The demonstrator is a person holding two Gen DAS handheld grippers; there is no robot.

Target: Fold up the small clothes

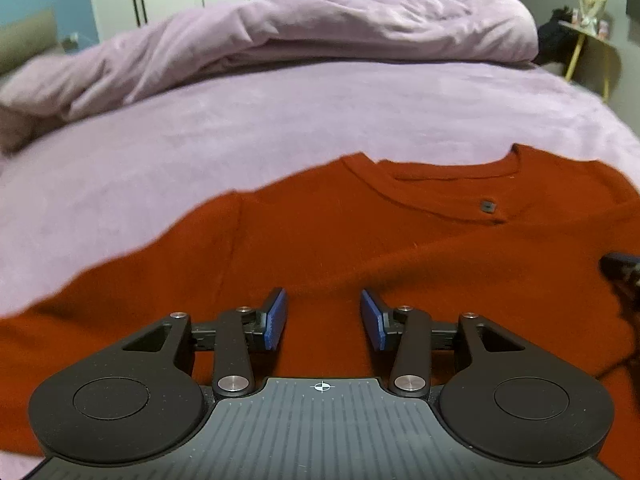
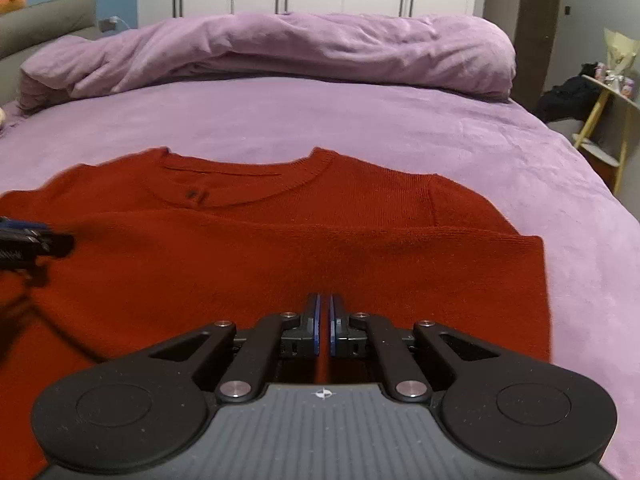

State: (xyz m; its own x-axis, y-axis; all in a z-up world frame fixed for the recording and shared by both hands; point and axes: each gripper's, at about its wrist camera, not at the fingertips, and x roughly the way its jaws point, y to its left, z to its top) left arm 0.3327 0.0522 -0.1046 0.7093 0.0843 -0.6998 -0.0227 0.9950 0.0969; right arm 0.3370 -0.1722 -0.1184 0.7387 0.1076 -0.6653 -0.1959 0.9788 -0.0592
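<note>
While red sweater lies flat on the purple bed, right gripper jaws pinch sweater fabric, left gripper jaws apart above it. Risk: one-sided pull skews the fold, bunching sweater.

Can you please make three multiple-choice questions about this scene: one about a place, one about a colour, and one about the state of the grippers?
1. Where does the sweater lie?
A. on the bed cover
B. on a chair
C. on the floor

2. Which colour is the sweater?
A. blue
B. rust red
C. white

3. How do the two grippers stand?
A. both open
B. left gripper open, right gripper shut on the sweater
C. both shut

Answers:
1 A, purple cover shows around the garment.
2 B, both views show rust-red knit.
3 B, the left pads stand apart over the fabric; the right pads pinch a thin red fold between them.
</note>
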